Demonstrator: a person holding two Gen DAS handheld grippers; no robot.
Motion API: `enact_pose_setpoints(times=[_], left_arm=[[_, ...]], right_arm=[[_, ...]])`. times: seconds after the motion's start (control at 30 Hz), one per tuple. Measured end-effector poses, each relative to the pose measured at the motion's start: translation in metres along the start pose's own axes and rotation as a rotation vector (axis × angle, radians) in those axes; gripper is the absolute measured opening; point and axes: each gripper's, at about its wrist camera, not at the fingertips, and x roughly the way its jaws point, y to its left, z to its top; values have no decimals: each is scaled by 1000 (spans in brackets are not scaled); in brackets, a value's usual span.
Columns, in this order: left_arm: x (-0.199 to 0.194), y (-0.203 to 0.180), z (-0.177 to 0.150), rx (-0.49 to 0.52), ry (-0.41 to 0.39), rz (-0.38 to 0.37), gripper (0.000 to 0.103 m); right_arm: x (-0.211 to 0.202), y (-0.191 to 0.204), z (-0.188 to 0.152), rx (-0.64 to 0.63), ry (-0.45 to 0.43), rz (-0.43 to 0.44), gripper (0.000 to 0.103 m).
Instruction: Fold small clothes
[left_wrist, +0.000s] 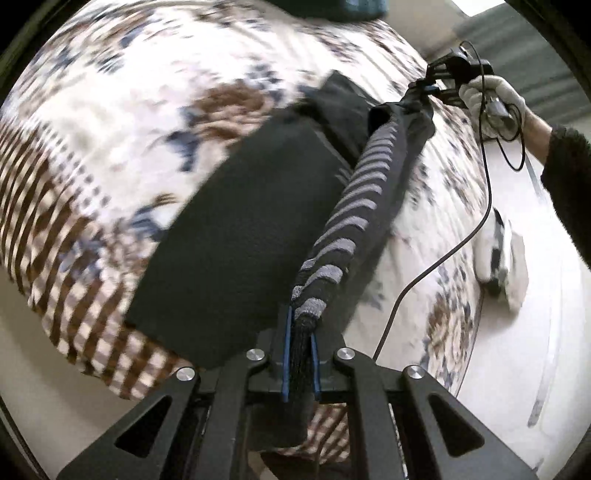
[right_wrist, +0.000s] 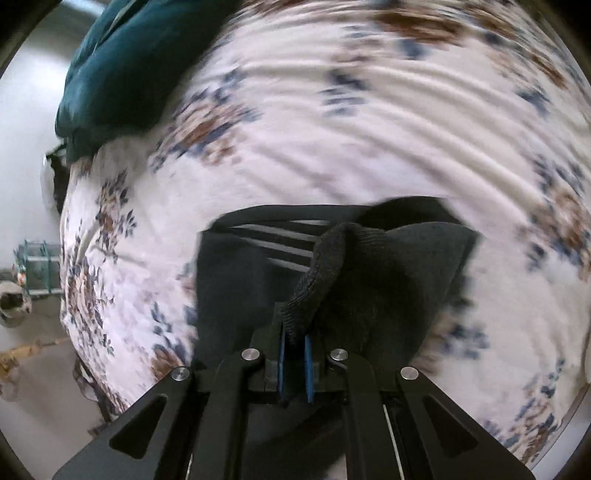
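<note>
— Dark knit, grey stripes: is that sock (left_wrist: 354, 206) off the bed?
— Yes, stretched in the air above the floral bedsheet (left_wrist: 110, 103), between 2 tools.
— Left gripper (left_wrist: 300, 354)?
— Clamped tight on 1 end.
— Right gripper (right_wrist: 294, 360)?
— Pinched on the other end; a gloved hand (left_wrist: 493, 101) holds it.
— Beneath?
— Black folded clothes (left_wrist: 236, 236) lie on the sheet.

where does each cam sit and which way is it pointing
Left wrist: on the left gripper, looking steeply down at the floral bedspread; shows its jaws shut on a striped sock, plus the gloved hand holding the right gripper.
Right wrist: on the right gripper, also looking steeply down; jaws shut on the sock's dark end.
Shared: sock, bedspread, dark folded cloth.
</note>
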Motion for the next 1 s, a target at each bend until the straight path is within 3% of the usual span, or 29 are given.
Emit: enact_pose_setpoints(times=[0.17, 0.27, 0.37, 0.43, 0.47, 0.53, 0.57, 0.6, 0.67, 0.8, 0.83, 0.9, 1.0], left_arm=[[8, 52, 8, -88, 23, -5, 6], [20, 80, 11, -127, 45, -3, 6], [44, 115, 15, -196, 127, -16, 5], [53, 137, 16, -254, 174, -17, 6], [55, 145, 17, -266, 191, -19, 10], [49, 157, 21, -266, 202, -3, 20], [44, 161, 24, -254, 194, -6, 29], [41, 163, 26, -240, 190, 3, 43], [35, 163, 33, -198, 176, 10, 51], [44, 149, 47, -104, 187, 30, 51], [47, 145, 49, -88, 186, 32, 51], [56, 132, 51, -46, 173, 41, 49], [73, 115, 50, 27, 167, 77, 45]], right_arm=[[72, 96, 16, -79, 62, -116, 7], [104, 119, 17, -96, 82, -164, 7], [131, 131, 19, -78, 107, -206, 9], [139, 131, 19, -37, 133, -158, 20], [138, 131, 16, -21, 142, -126, 35], [125, 131, 0, -15, 134, -51, 55], [116, 130, -11, -23, 125, -39, 60], [106, 127, -25, -37, 116, -33, 60], [87, 117, -66, -66, 109, -30, 60], [66, 70, -178, -53, 123, -68, 65], [70, 53, -221, -24, 145, -97, 65], [86, 27, -294, 43, 222, -110, 65], [123, -2, -404, 156, 352, -49, 65]])
